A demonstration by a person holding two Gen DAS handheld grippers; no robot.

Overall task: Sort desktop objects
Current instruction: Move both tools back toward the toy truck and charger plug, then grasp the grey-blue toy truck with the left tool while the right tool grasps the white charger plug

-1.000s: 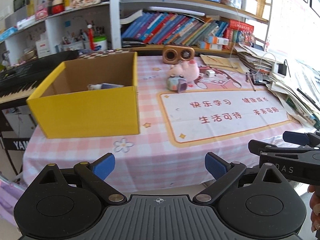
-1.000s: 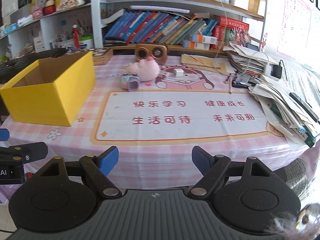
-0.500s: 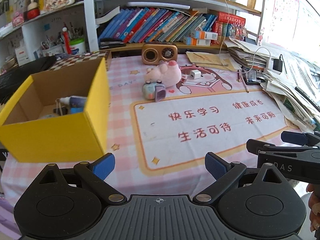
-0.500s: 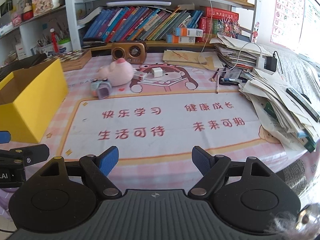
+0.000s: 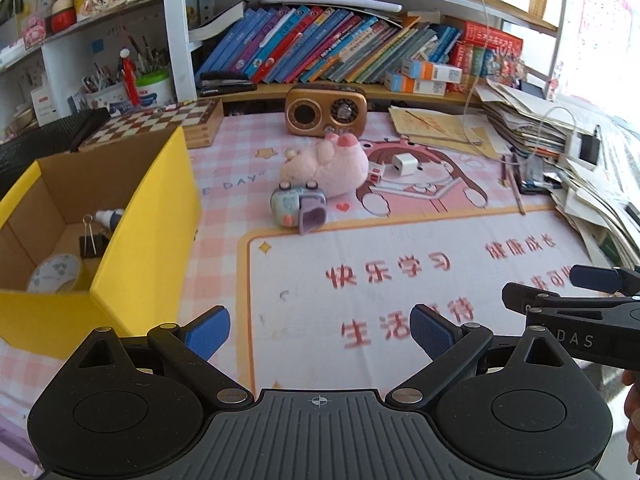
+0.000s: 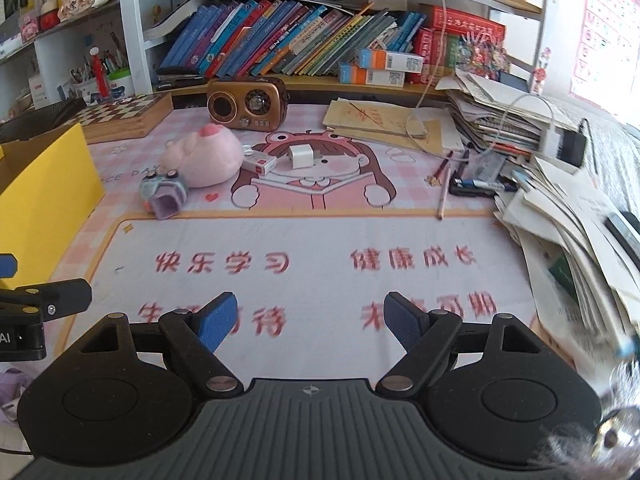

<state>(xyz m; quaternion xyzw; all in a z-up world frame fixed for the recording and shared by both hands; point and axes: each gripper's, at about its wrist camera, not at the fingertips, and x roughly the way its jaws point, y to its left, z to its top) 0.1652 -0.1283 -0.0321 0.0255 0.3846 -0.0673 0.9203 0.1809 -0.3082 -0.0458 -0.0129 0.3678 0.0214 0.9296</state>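
Note:
A yellow cardboard box [image 5: 148,232] stands at the table's left; inside lie a tape roll [image 5: 54,278], a black binder clip [image 5: 90,240] and a small bottle [image 5: 108,216]. A pink plush pig [image 5: 332,166], a small blue-and-purple toy camera [image 5: 298,208], a white charger cube [image 5: 402,164] and a small white-red box [image 6: 260,162] lie at mid table. My left gripper [image 5: 320,330] is open and empty above the mat's near edge. My right gripper [image 6: 308,320] is open and empty, further right; it also shows in the left wrist view [image 5: 568,300].
A brown retro radio [image 6: 246,104] and a chessboard box [image 6: 124,114] stand at the back. Stacked papers and books [image 6: 560,208] crowd the right side, with pencils and pens [image 6: 446,184] beside them. Bookshelves [image 6: 304,40] rise behind the table.
Both grippers have moved forward over the table and a little right; the box has slid toward the left edge of both views. Both stay open and empty.

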